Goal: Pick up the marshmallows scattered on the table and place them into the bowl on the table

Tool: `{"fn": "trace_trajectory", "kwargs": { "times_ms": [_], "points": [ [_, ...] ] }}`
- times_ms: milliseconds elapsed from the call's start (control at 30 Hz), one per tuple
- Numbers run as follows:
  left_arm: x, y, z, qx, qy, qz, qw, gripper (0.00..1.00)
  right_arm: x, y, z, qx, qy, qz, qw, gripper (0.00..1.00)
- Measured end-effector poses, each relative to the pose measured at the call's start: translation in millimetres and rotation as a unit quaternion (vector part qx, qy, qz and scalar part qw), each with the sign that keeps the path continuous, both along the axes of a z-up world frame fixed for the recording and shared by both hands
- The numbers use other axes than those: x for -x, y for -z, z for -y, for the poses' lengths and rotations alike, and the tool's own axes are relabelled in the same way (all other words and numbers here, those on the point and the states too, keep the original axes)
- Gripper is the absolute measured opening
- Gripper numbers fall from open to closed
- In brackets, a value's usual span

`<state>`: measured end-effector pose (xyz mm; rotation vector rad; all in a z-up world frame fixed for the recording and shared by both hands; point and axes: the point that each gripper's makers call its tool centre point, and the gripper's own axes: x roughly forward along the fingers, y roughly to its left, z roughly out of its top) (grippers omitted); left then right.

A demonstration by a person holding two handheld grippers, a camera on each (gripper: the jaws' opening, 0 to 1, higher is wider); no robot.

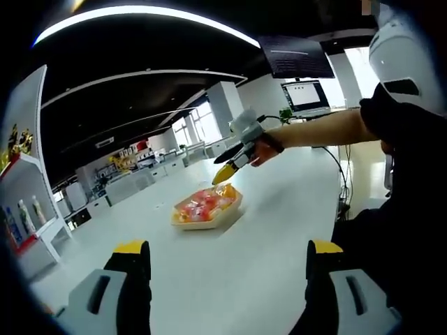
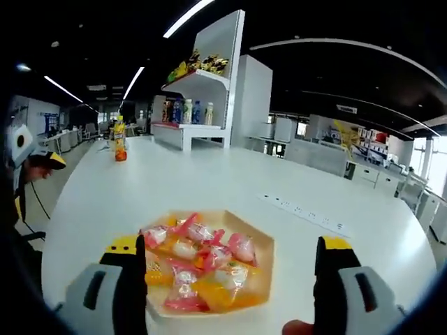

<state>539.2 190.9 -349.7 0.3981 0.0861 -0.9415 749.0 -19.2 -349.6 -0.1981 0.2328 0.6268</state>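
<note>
A tan hexagonal bowl (image 2: pixel 267 246) sits on the white table (image 2: pixel 209 174), holding several wrapped marshmallows (image 2: pixel 199 234) in pink, orange and clear wrappers. My right gripper (image 2: pixel 229 255) hovers just above it, jaws wide open with nothing between them. In the left gripper view the same bowl (image 1: pixel 235 204) and marshmallows (image 1: pixel 204 204) lie mid-table, with the right gripper (image 1: pixel 225 173) held over its far side by a person's hand. My left gripper (image 1: pixel 227 255) is open and empty, well back from the bowl over bare table (image 1: pixel 230 286).
An orange bottle (image 2: pixel 120 145) stands at the far left of the table. A white shelf (image 2: pixel 199 105) with bottles and snacks rises behind it. A power strip (image 2: pixel 302 211) lies right of the bowl. A person's dark-clothed body (image 1: pixel 408 209) is at right.
</note>
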Motion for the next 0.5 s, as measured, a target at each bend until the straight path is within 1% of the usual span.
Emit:
{"fn": "trace_trajectory", "kwargs": {
  "times_ms": [167, 233, 267, 300, 400, 433, 500],
  "points": [
    [-0.4, 3.2, 1, -0.004, 0.0, -0.005, 1.0, 0.91, 34, -9.5, 3, -0.011, -0.012, 0.009, 0.9998, 0.97],
    [-0.8, 2.0, 1, -0.004, 0.001, -0.003, 1.0, 0.91, 43, -10.6, 9, -0.01, -0.01, 0.009, 0.9999, 0.97],
    [-1.3, 0.0, 1, -0.003, 0.001, -0.001, 1.0, 0.91, 52, -12.7, 14, -0.011, -0.007, 0.011, 0.9999, 0.97],
    [-1.6, -1.0, 2, -0.002, 0.001, 0.0, 1.0, 0.91, 67, -14.3, 13, -0.016, -0.006, 0.014, 0.9997, 0.97],
    [-1.7, -3.4, 2, -0.001, 0.0, 0.005, 1.0, 0.91, 88, -20.0, 18, -0.036, -0.002, 0.014, 0.9992, 0.97],
    [-1.6, -3.7, 2, -0.001, 0.0, 0.005, 1.0, 0.91, 101, -20.1, 15, -0.042, 0.001, 0.01, 0.9991, 0.97],
    [-1.2, -3.7, 1, -0.002, 0.001, 0.005, 1.0, 0.91, 111, -24.1, 17, -0.053, 0.003, 0.011, 0.9985, 0.97]
  ]
}}
